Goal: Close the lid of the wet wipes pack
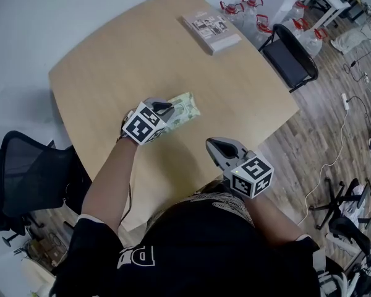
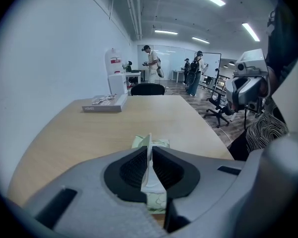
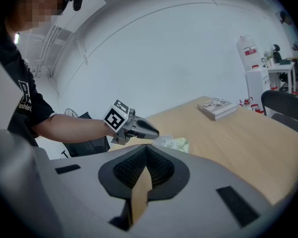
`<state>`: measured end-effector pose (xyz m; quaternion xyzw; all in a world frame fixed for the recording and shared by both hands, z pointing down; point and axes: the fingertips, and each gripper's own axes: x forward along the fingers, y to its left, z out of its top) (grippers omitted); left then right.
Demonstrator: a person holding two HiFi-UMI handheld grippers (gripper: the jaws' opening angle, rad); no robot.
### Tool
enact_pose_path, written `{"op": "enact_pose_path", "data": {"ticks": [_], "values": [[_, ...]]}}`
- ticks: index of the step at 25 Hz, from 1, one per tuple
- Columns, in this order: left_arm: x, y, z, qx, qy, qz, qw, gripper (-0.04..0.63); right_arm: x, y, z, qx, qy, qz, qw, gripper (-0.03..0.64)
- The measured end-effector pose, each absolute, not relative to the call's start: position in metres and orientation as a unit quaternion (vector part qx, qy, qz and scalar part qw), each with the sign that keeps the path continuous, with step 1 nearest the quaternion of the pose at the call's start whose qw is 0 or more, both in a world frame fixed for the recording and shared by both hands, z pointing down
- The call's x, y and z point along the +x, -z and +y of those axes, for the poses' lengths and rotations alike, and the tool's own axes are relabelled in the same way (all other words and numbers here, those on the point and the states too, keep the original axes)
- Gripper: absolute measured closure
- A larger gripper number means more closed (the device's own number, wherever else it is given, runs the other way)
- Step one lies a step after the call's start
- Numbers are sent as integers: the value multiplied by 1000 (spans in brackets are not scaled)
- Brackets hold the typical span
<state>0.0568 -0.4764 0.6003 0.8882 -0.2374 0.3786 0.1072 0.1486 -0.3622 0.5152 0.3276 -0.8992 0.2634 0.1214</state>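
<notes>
Right hand-held gripper (image 1: 214, 145) is hovering near, jaws together, empty; left hand-held gripper (image 1: 166, 107) is pinching wet wipes pack (image 1: 187, 108) lid (image 2: 149, 158).

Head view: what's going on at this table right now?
A person works two handheld grippers over a light wooden table. The left gripper is shut on the thin white lid flap of the pale green wet wipes pack, holding the flap upright, so the lid isn't closed yet. The right gripper is shut on nothing, apart from the pack near the table's front edge.
</notes>
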Motion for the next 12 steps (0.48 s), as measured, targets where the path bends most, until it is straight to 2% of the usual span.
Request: {"op": "enact_pose_path", "data": {"ticks": [12], "values": [[64, -631, -449, 883, -393, -230, 115, 509, 154, -519, -357, 334, -266, -895, 127, 611]]}}
